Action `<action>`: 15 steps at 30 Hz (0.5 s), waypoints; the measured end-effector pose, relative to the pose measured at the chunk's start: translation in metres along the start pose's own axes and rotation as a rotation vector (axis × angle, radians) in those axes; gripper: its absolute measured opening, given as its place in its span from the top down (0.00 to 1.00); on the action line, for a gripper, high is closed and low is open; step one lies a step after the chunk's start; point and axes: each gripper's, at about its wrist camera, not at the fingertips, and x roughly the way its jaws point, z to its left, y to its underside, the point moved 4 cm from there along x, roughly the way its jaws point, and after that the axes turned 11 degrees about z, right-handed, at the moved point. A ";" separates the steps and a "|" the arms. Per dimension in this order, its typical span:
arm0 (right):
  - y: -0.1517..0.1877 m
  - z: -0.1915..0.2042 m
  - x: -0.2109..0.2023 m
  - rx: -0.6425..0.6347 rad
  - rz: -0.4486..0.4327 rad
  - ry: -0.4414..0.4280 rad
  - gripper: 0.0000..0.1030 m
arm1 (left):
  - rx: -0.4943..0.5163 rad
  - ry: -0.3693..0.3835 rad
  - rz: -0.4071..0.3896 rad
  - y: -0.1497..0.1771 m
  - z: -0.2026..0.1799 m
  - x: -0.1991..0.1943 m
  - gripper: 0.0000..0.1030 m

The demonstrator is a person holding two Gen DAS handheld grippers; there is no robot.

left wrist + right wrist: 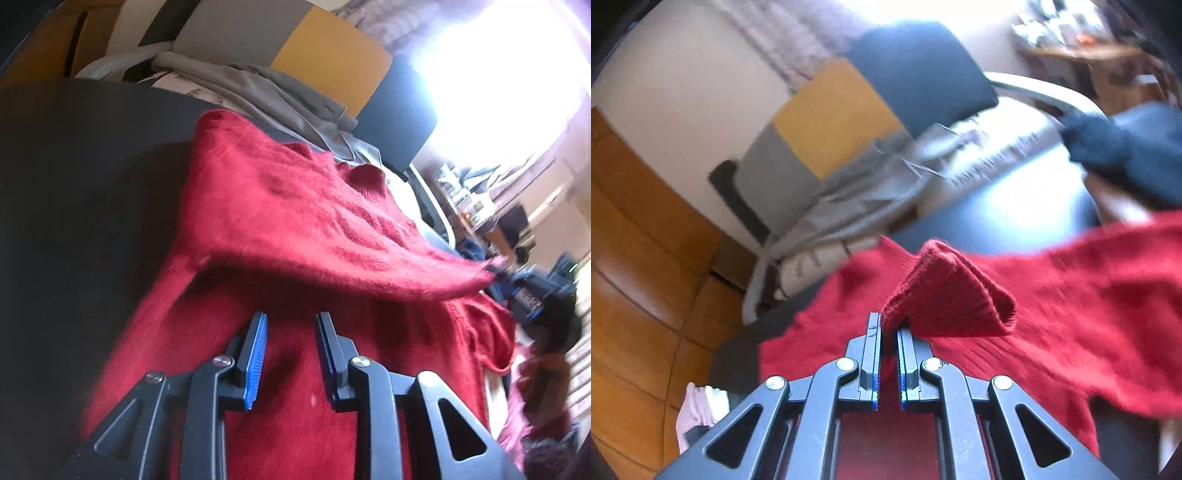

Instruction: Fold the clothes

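Lying across a dark bench (74,177), a fuzzy red knitted sweater (280,206) is seen partly lifted, one fold raised above the layer spread beneath it. The left tongs (290,325) are held apart with nothing between them, just above the red knit. The right tongs (888,332) are nearly closed, and the sweater's ribbed red cuff (953,295) is pinched between their tips and raised above the rest of the garment. Grey clothing (849,199) is piled at the far edge of the bench, beside a cushion of yellow, grey and dark blocks (834,114).
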 end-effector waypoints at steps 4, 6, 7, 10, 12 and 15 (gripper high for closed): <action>0.032 -0.028 0.017 0.039 0.036 0.008 0.92 | -0.016 0.005 -0.013 -0.004 0.004 -0.005 0.74; 0.047 -0.036 0.022 0.049 0.050 0.018 0.92 | -0.024 0.007 -0.019 -0.005 0.007 -0.008 0.74; 0.053 -0.041 0.023 0.057 0.053 0.014 0.92 | -0.028 0.009 -0.022 -0.006 0.008 -0.009 0.74; 0.068 -0.053 0.027 0.087 0.058 -0.009 0.90 | -0.041 0.012 -0.031 -0.009 0.011 -0.013 0.74; 0.075 -0.060 0.029 0.109 0.069 -0.059 0.87 | -0.049 0.015 -0.038 -0.011 0.013 -0.016 0.74; 0.075 -0.072 0.020 0.163 0.034 -0.134 0.50 | -0.059 0.019 -0.045 -0.014 0.016 -0.019 0.74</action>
